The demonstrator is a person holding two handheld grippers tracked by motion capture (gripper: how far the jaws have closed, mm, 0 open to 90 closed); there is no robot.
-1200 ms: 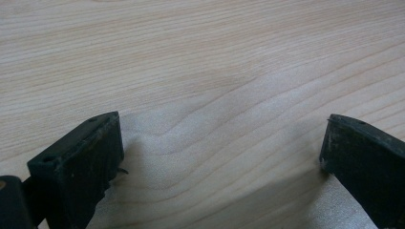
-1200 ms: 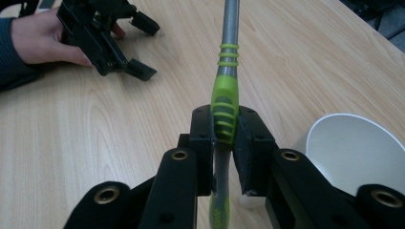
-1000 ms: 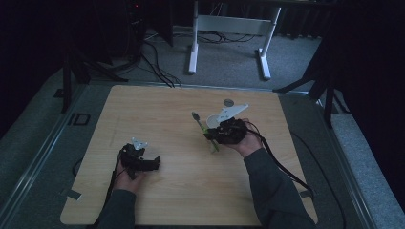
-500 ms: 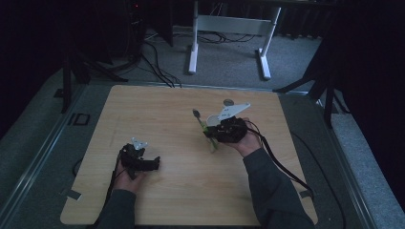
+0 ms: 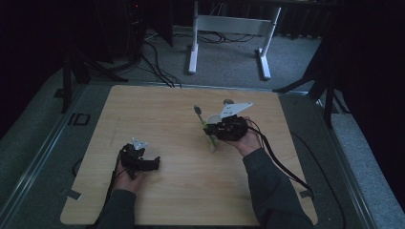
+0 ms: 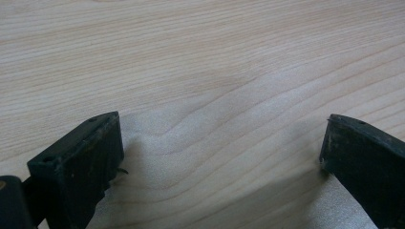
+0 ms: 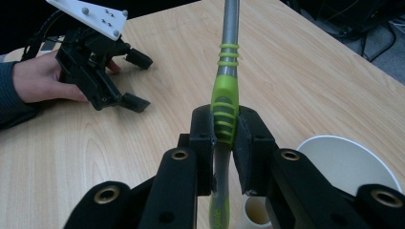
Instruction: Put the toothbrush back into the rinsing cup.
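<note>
My right gripper is clamped on the green grip of a toothbrush, whose long axis runs away from the jaws toward the far edge. A white paper cup sits just right of the jaws, nearest this hand. My left gripper rests wide apart and empty, near left on the table.

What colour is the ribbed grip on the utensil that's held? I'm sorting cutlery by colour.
Lime green, on the grey-stemmed, green-gripped utensil clamped in the right tongs; clearest in the right gripper view.
</note>
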